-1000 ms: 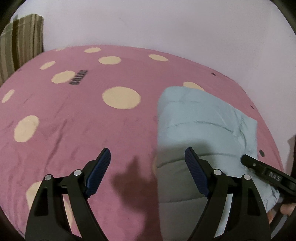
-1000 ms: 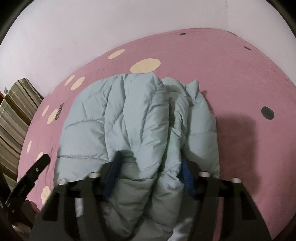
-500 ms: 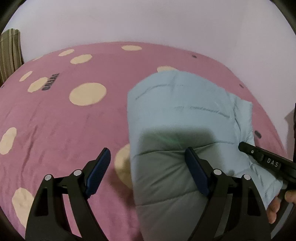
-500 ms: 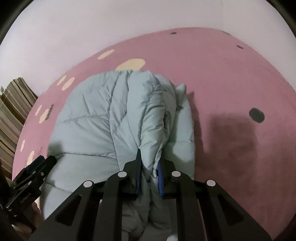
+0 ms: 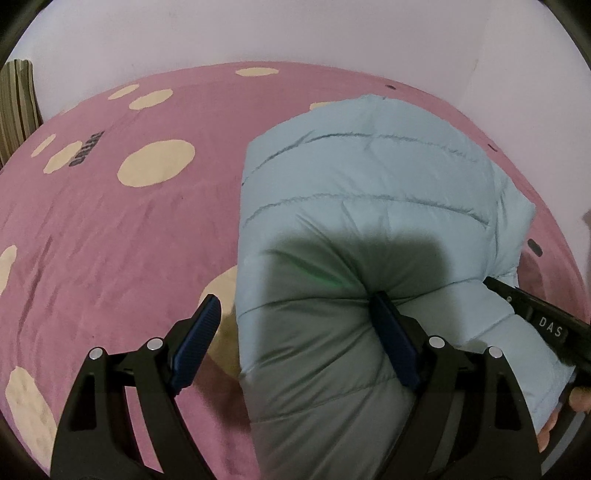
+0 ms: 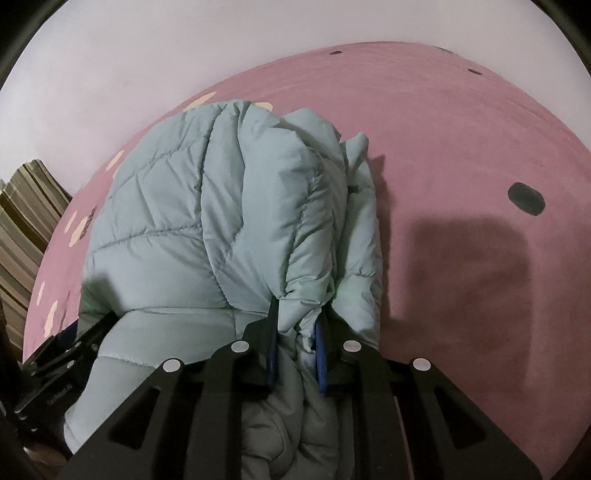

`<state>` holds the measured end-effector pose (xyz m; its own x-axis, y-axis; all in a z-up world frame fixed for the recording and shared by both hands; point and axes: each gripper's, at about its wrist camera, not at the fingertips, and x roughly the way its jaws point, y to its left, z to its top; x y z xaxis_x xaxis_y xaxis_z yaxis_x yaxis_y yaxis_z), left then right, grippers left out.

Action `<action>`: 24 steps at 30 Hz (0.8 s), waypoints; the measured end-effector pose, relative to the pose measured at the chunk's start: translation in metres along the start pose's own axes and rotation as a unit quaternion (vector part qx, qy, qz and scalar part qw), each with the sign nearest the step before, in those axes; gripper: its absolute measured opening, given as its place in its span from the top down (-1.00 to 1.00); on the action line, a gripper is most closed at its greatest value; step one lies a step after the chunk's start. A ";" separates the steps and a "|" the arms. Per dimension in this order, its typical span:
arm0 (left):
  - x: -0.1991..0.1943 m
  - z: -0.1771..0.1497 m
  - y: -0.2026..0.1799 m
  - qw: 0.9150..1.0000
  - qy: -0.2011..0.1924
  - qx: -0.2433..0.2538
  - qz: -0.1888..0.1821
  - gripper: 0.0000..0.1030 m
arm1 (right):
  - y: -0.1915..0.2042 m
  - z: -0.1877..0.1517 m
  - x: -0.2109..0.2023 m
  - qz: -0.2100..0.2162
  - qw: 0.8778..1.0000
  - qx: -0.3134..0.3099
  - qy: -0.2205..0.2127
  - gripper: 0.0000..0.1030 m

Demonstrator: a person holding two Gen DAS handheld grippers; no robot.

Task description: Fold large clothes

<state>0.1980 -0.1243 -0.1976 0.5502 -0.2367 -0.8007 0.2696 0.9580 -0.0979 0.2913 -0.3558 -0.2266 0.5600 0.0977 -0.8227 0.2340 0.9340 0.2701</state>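
A pale blue quilted puffer jacket (image 5: 369,192) lies folded in a thick bundle on a pink bedspread (image 5: 110,240) with cream dots. My left gripper (image 5: 295,310) is open. Its right finger (image 5: 391,339) presses into the jacket's near part and its left finger (image 5: 195,339) hangs over the bedspread beside the jacket's left edge. My right gripper (image 6: 295,325) is shut on a bunched fold of the jacket (image 6: 221,206) at its near right side. The right gripper also shows in the left wrist view (image 5: 543,325), at the jacket's right edge.
A white wall (image 5: 295,33) runs behind the bed. A striped fabric (image 6: 26,229) stands at the bed's left end. Dark dots (image 6: 524,199) mark the pink cover to the right of the jacket. The left gripper's body (image 6: 55,373) shows at lower left.
My right gripper closed on the jacket's fold and holds it. My left gripper moved right from over the bedspread onto the jacket's near left part, still open.
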 end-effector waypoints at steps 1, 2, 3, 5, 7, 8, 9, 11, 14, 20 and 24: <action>-0.004 0.001 0.000 1.000 -0.002 0.000 0.001 -0.62 | 0.002 0.001 -0.004 0.000 1.000 0.000 -0.003 0.66; -0.010 0.001 0.001 1.000 -0.003 -0.002 0.001 -0.61 | 0.003 0.001 -0.008 -0.003 1.000 0.001 -0.004 0.65; -0.017 0.001 0.001 1.000 -0.004 -0.007 0.000 -0.59 | 0.005 0.001 -0.013 -0.006 1.000 0.000 -0.005 0.65; -0.032 0.001 0.005 1.000 -0.014 -0.018 -0.003 -0.59 | 0.012 0.000 -0.031 -0.019 1.000 -0.007 -0.022 0.65; -0.049 -0.002 0.009 0.999 -0.030 -0.020 -0.005 -0.59 | 0.016 -0.002 -0.049 -0.020 0.999 -0.012 -0.038 0.65; -0.060 -0.006 0.010 0.999 -0.036 -0.018 -0.008 -0.59 | 0.020 -0.005 -0.062 -0.016 0.999 -0.017 -0.048 0.65; -0.067 -0.009 0.010 0.999 -0.041 -0.015 -0.009 -0.59 | 0.021 -0.008 -0.070 -0.014 0.998 -0.020 -0.053 0.65; -0.078 -0.019 0.009 0.999 -0.045 -0.005 -0.004 -0.59 | 0.027 -0.020 -0.083 -0.009 0.998 -0.034 -0.057 0.65; -0.073 -0.032 0.006 1.000 -0.028 0.006 -0.007 -0.59 | 0.029 -0.036 -0.082 -0.011 0.998 -0.046 -0.038 0.65; -0.043 -0.047 0.001 1.000 0.000 0.014 0.005 -0.60 | 0.019 -0.056 -0.045 -0.027 0.999 -0.046 -0.009 0.65; -0.025 -0.051 -0.001 1.000 0.013 0.012 0.001 -0.62 | 0.012 -0.059 -0.034 -0.019 0.999 -0.034 -0.007 0.66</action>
<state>0.1439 -0.1111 -0.2079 0.5291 -0.2309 -0.8165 0.2884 0.9539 -0.0829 0.2279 -0.3275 -0.2252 0.5624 0.0567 -0.8249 0.2019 0.9580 0.2035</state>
